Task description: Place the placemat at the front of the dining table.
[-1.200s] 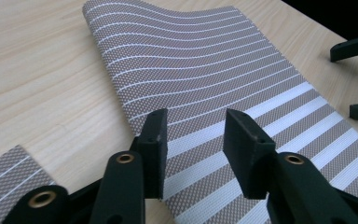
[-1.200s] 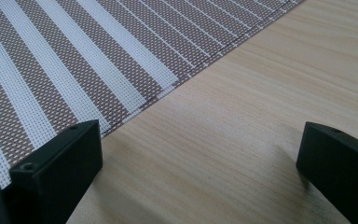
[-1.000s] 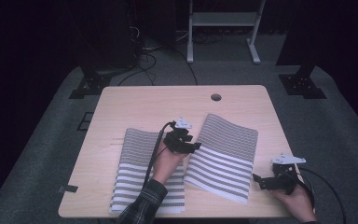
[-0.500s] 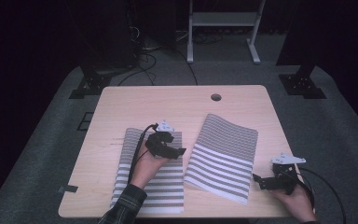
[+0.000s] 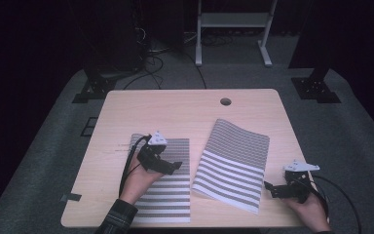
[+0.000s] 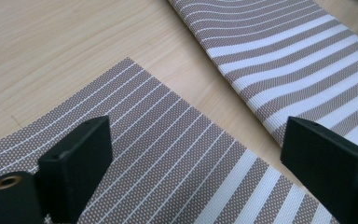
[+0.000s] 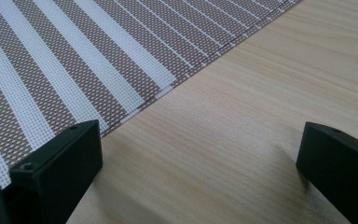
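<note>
My left hand-held gripper [image 5: 168, 165] gapes wide, jaws just opened, empty over the lower-left mat [image 5: 173, 197]; right hand-held gripper [image 5: 272, 187] wide too — either could snag and skew the right mat [image 5: 233, 163].

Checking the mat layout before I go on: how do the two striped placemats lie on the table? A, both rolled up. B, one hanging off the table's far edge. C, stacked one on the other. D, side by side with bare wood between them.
D: the left placemat and the right placemat lie flat, with a strip of bare table between them.
</note>
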`<state>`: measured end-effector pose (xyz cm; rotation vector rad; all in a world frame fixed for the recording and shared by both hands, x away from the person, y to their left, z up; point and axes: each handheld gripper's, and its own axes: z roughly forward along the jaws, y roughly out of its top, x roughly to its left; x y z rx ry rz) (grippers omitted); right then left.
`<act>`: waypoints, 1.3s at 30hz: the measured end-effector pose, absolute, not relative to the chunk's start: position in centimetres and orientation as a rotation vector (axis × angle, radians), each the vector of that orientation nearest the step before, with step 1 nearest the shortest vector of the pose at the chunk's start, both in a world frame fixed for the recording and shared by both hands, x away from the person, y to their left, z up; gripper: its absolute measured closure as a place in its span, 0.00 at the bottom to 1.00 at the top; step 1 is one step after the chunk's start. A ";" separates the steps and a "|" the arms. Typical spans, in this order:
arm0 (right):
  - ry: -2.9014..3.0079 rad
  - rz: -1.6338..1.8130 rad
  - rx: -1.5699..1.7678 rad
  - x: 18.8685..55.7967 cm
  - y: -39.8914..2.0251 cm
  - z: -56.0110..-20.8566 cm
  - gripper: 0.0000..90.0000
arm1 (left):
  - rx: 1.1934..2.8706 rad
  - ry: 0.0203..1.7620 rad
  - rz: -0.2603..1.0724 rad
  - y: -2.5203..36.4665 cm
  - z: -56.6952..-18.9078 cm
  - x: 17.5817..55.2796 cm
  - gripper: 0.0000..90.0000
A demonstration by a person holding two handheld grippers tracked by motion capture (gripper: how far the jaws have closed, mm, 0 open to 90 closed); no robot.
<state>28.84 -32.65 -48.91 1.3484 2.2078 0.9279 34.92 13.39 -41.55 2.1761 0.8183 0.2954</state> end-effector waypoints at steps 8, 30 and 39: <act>2.207 0.927 1.350 28.8 -32.7 -48.9 0.00 | 2.215 0.792 0.339 15.3 -42.1 33.7 0.00; 2.221 0.933 1.331 28.8 -32.8 -48.9 0.00 | 2.367 0.769 0.377 18.8 -46.3 31.3 0.00; 2.251 0.919 1.323 28.7 -32.8 -48.7 0.00 | 2.384 0.763 0.372 19.0 -47.0 31.2 0.00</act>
